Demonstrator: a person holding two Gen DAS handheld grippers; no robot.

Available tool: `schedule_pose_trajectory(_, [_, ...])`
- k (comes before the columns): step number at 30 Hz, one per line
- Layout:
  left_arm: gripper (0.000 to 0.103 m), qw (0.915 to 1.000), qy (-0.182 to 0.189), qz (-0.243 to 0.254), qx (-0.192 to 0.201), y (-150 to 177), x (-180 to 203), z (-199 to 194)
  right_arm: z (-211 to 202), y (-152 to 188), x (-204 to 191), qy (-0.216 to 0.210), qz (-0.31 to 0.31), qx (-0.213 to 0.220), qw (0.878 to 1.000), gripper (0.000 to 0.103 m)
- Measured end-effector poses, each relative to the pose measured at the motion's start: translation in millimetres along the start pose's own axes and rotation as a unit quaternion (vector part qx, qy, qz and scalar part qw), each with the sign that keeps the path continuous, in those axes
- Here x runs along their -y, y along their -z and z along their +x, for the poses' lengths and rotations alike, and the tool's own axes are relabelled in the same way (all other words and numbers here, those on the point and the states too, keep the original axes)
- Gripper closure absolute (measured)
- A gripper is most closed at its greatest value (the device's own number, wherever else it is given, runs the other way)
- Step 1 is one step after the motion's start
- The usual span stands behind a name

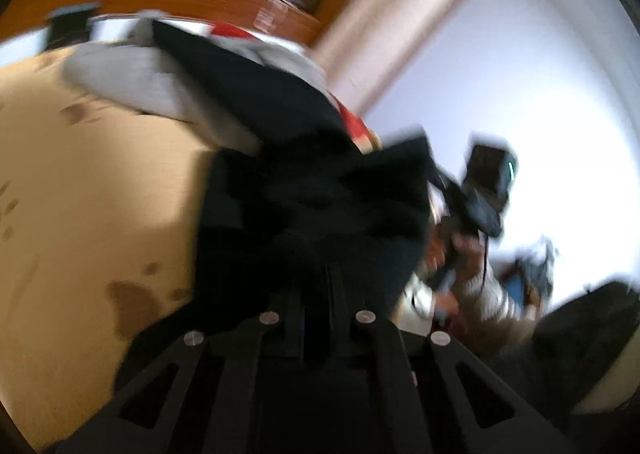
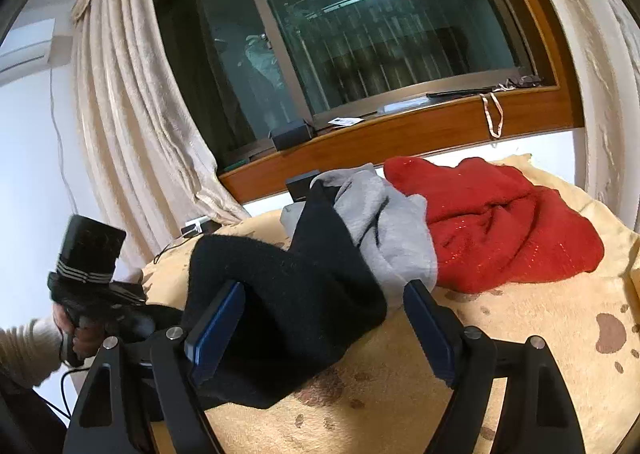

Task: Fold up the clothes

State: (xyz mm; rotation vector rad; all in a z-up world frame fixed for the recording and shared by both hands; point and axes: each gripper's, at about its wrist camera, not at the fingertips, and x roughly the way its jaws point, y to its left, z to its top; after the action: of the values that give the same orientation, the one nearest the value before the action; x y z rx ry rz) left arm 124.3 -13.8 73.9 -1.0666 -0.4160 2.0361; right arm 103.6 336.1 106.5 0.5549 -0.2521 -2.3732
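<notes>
A black garment (image 2: 296, 286) lies bunched on the tan spotted bedsheet (image 2: 440, 394). Behind it are a grey garment (image 2: 384, 222) and a red knit (image 2: 500, 222). My right gripper (image 2: 324, 334) stands open, its blue pads (image 2: 216, 330) on either side of the black cloth without pressing it. In the blurred left wrist view, my left gripper (image 1: 316, 254) is shut, its fingers buried in the black garment (image 1: 304, 190), which hangs over them. The left gripper's body (image 2: 92, 286) shows at the garment's left end, held by a hand. The grey garment (image 1: 132, 82) lies beyond.
A wooden window sill (image 2: 400, 130) runs behind the bed, with a small black box (image 2: 290, 134) on it. A beige curtain (image 2: 132, 134) hangs at the left. A charger and cable (image 2: 196, 228) lie at the bed's far left edge.
</notes>
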Motion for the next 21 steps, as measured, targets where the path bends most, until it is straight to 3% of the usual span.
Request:
schedule_pose_trajectory(6, [0.095,0.996,-0.023,-0.004,0.087,5.2,-0.2,-55.5,-0.1,-1.2,3.9,0.004,0.005,0.004,1.0,0.019])
schedule_pose_trajectory(13, [0.095,0.9843,-0.056,-0.017,0.166,4.9,-11.6,-116.5,2.1,-2.6,-2.2,-0.002,-0.032,-0.01,0.999,0.019])
schedule_pose_trajectory(17, [0.095,0.9779,-0.062,-0.037,0.196,9.5,-22.9,-138.6,1.5,-5.7,-7.3,-0.011,-0.076,-0.023,0.997,0.016])
schedule_pose_trajectory(21, [0.095,0.9739,-0.07,-0.039,0.212,11.3,-22.9,-150.1,6.3,-10.1,-26.7,-0.026,-0.167,-0.041,0.985,0.016])
